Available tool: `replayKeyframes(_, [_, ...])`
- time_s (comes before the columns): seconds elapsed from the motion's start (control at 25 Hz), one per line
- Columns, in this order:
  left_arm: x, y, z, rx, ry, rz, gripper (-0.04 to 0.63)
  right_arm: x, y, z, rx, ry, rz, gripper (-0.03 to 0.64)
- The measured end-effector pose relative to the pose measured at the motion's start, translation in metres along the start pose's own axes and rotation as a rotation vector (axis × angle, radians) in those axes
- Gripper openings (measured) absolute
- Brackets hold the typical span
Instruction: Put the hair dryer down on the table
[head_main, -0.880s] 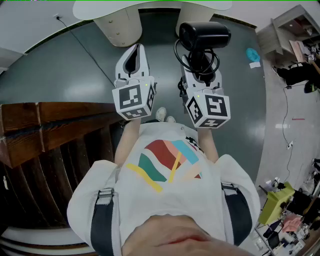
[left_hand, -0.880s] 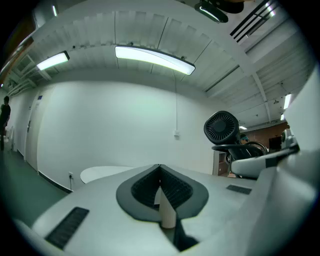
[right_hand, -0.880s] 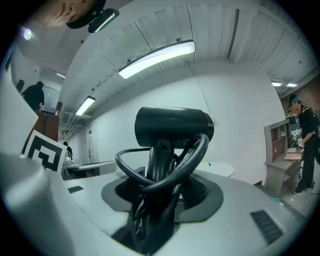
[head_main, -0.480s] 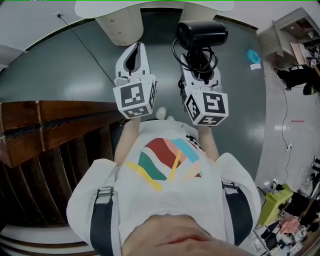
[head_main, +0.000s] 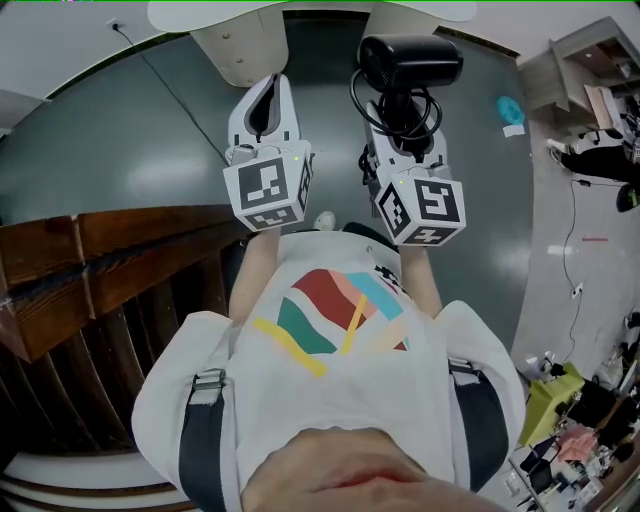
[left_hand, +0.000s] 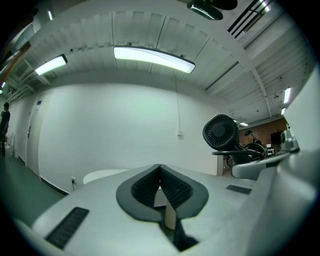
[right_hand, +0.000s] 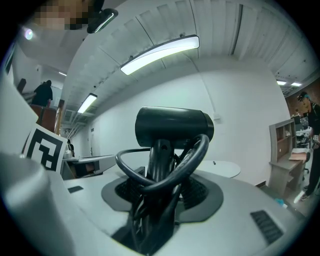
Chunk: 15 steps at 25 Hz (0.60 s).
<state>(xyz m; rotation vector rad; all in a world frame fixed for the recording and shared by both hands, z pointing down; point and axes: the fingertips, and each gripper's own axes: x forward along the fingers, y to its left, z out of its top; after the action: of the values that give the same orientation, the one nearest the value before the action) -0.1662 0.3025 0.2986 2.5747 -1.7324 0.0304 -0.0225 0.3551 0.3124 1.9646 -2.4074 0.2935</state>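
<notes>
Two grippers are held up side by side in front of the person's chest; the left gripper (head_main: 268, 88) (left_hand: 160, 169) has its jaws pressed together with nothing between them; the right gripper (head_main: 400, 112) (right_hand: 161, 186) pinches the handle of the one black hair dryer (head_main: 410, 62) (right_hand: 172, 127), whose barrel lies crosswise above the jaw tips; one black cord (head_main: 398, 118) (right_hand: 167, 172) loops around that handle; the dryer hangs in the air, just short of the one round white table (head_main: 200, 20) (right_hand: 226, 169), not resting on it.
</notes>
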Motion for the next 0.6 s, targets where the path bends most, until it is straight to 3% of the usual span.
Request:
replayKeyframes(0.32, [0.024,0.011,-0.013,-0.024,0.012,0.025,0.015,0.018,-0.016,-0.004,-0.018,0.012,-0.005,0.219])
replayKeyframes(0.6, [0.054,0.015,-0.005,0.01,-0.01,0.048,0.015,0.053,-0.034,0.009,-0.03,-0.02,0.013,0.219])
